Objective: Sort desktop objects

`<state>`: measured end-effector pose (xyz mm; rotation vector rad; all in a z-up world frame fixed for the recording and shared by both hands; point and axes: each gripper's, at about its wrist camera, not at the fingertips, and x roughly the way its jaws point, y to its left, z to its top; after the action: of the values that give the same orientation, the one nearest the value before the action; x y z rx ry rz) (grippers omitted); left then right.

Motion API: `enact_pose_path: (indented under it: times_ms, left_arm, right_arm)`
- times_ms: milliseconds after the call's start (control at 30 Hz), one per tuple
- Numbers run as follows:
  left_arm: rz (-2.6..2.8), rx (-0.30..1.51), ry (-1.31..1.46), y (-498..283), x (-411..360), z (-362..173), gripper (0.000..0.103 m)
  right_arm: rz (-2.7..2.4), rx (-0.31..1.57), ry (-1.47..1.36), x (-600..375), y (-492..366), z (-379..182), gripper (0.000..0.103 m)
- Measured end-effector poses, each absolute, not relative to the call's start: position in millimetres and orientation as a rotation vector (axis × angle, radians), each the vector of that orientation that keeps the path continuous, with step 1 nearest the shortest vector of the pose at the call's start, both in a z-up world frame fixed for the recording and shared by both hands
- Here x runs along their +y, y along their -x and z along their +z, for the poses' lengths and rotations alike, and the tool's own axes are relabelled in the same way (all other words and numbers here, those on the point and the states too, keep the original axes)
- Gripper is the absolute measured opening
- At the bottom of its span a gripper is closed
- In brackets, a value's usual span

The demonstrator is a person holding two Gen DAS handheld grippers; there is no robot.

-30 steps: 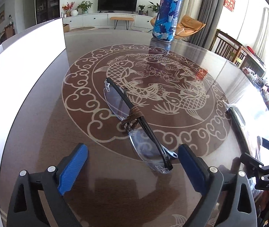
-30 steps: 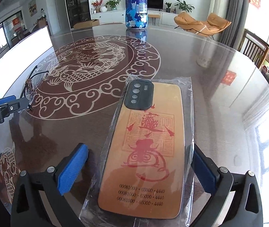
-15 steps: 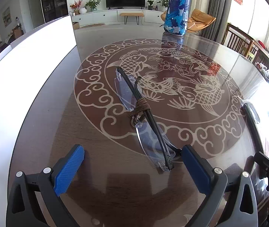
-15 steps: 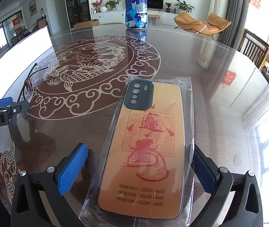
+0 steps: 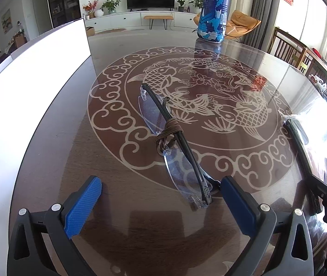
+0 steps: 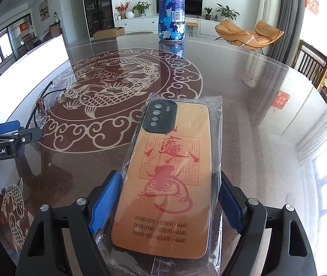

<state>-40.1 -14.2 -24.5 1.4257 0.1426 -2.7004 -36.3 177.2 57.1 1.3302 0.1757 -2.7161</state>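
Folded rimless glasses (image 5: 175, 142) with black arms and a brown cord wound round the middle lie on the glass table. My left gripper (image 5: 161, 197) is open, its near end of the glasses just inside the right finger. In the right wrist view an orange phone case (image 6: 170, 179) in a clear plastic bag lies flat. My right gripper (image 6: 168, 197) has closed on the bag's two sides. The glasses also show at the left there (image 6: 41, 105), and the case's edge shows at the right of the left wrist view (image 5: 301, 142).
A tall blue patterned can (image 5: 214, 11) stands at the far side of the table, also in the right wrist view (image 6: 171, 9). A white board (image 5: 30, 80) lies along the left edge. Wooden chairs (image 6: 317, 69) stand at the right. The left gripper (image 6: 7, 138) shows at the left of the right wrist view.
The right gripper's fingers have closed in from wide open onto the bagged phone case. The left gripper has shifted slightly towards the glasses and stays open.
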Motion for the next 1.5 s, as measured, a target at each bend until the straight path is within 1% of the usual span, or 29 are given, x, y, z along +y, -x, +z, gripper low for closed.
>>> enact_pose_path:
  times_ms: [100,200,233,300,367,1500]
  left_arm:
    - [-2.701,0.143,-1.426,40.1,-14.2,-24.4,0.103]
    - [-2.701,0.142,-1.426,40.2,-14.1,-24.4,0.103]
    - [-2.700,0.143,-1.426,40.2,-14.0,-24.5,0.103]
    - [-2.700,0.143,-1.425,40.2,-14.0,-24.5,0.103]
    - [-2.700,0.143,-1.425,40.1,-14.2,-24.4,0.103]
    - [-2.697,0.141,-1.423,39.6,-13.2,-24.2,0.103]
  right_arm:
    - [-2.713,0.179,-1.330,169.4,55.9,57.6,0.082]
    - [-2.721,0.165,-1.339,162.5,71.0,56.1,0.086]
    - [-2.723,0.166,-1.345,160.9,74.0,55.5,0.088]
    - [-2.704,0.177,-1.356,157.2,76.4,53.4,0.099]
    - [-2.689,0.187,-1.369,154.5,78.2,51.3,0.103]
    - [-2.710,0.175,-1.380,153.6,77.9,51.6,0.103]
